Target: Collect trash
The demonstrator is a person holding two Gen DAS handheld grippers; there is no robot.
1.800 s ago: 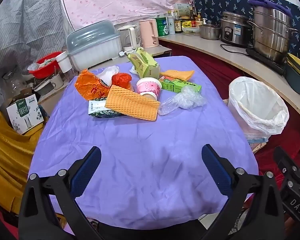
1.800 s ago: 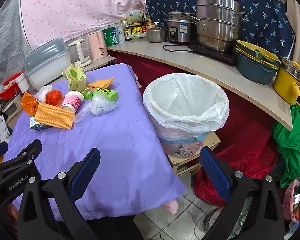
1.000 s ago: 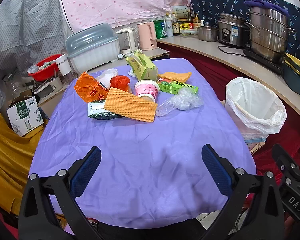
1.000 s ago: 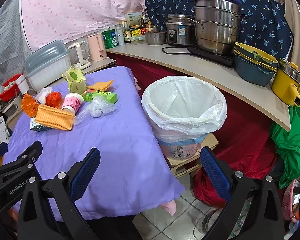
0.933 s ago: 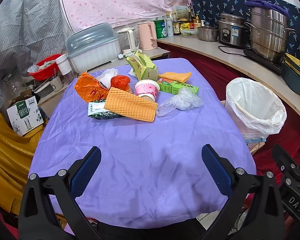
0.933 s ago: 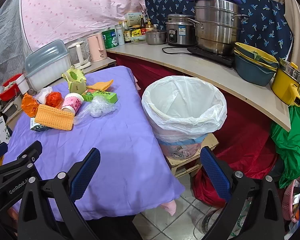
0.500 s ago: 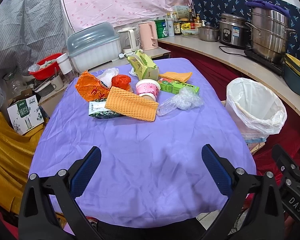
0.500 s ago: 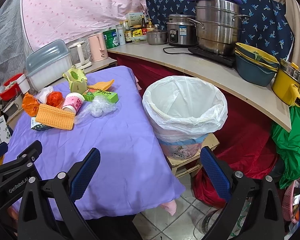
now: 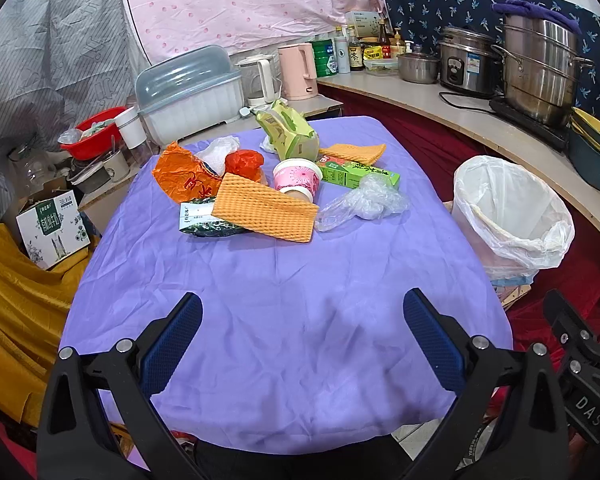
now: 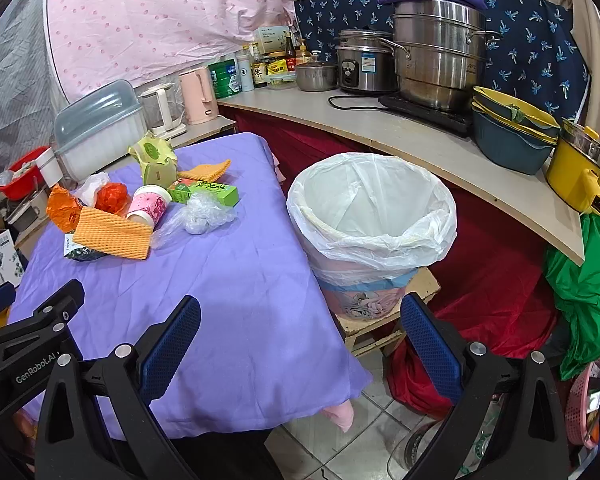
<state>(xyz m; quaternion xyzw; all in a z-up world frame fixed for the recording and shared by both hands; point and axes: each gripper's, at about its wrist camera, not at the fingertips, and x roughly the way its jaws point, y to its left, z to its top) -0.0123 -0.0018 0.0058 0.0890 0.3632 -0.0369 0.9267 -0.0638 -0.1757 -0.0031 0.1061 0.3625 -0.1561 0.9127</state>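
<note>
Almost nothing has changed over the last couple of seconds: the views drift only slightly, and every piece of litter lies where it did. That suggests the collecting has not yet started.

The left gripper (image 9: 302, 340) hangs over the near, bare part of the purple-clothed table (image 9: 292, 320), its jaws spread wide and holding nothing. The right gripper (image 10: 300, 340) is likewise wide open and empty, poised over the table's near right corner, with the white-lined trash bin (image 10: 374, 216) just beyond it on the floor to the right of the table.

The trash sits clustered at the far half of the table: an orange waffle-textured sponge cloth (image 9: 264, 208) lying over a dark green snack packet (image 9: 206, 220), a crumpled orange wrapper (image 9: 180, 180), a pink paper cup (image 9: 296, 176) tipped on its side, a green carton box (image 9: 358, 174), a crumpled clear plastic bag (image 9: 364, 204) nearest the bin, and a torn light-green carton (image 9: 288, 136) farther back.

The bin looks empty, so the whole pile remains to be moved; the clear bag seems the easiest first reach.
</note>
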